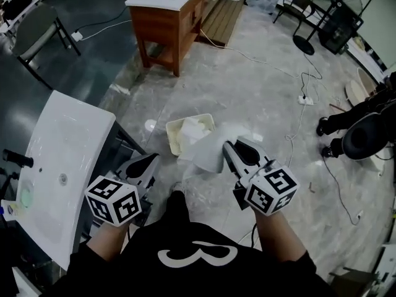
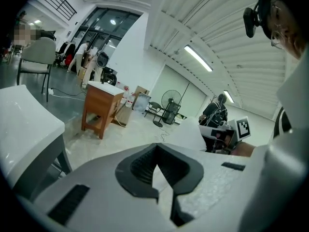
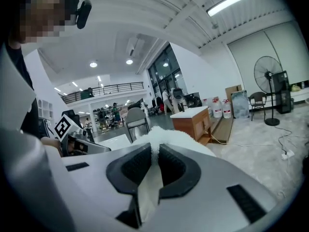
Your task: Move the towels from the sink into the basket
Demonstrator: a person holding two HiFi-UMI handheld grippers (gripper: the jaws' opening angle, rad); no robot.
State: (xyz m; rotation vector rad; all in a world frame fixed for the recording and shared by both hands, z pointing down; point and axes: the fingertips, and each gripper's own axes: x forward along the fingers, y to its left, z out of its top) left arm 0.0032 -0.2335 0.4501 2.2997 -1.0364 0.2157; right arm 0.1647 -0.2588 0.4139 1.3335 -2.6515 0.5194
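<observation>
My right gripper [image 1: 228, 147] is shut on a white towel [image 1: 210, 151], which hangs above the floor just in front of the cream basket [image 1: 172, 133]. More white towels [image 1: 195, 129] lie in the basket. In the right gripper view the towel [image 3: 169, 137] bulges out from between the pressed pads [image 3: 137, 166]. My left gripper [image 1: 150, 161] hovers by the white sink [image 1: 62, 147] at the left, shut with nothing in it. Its pads [image 2: 140, 170] meet at the tips. The sink bowl looks bare around its drain [image 1: 62, 179].
A wooden cabinet [image 1: 167, 17] with a white top stands beyond the basket. A grey chair [image 1: 37, 26] is far left and a floor fan [image 1: 334, 11] far right. Cables and a power strip [image 1: 303, 99] lie on the floor. A person in dark clothes [image 1: 365, 129] sits at the right edge.
</observation>
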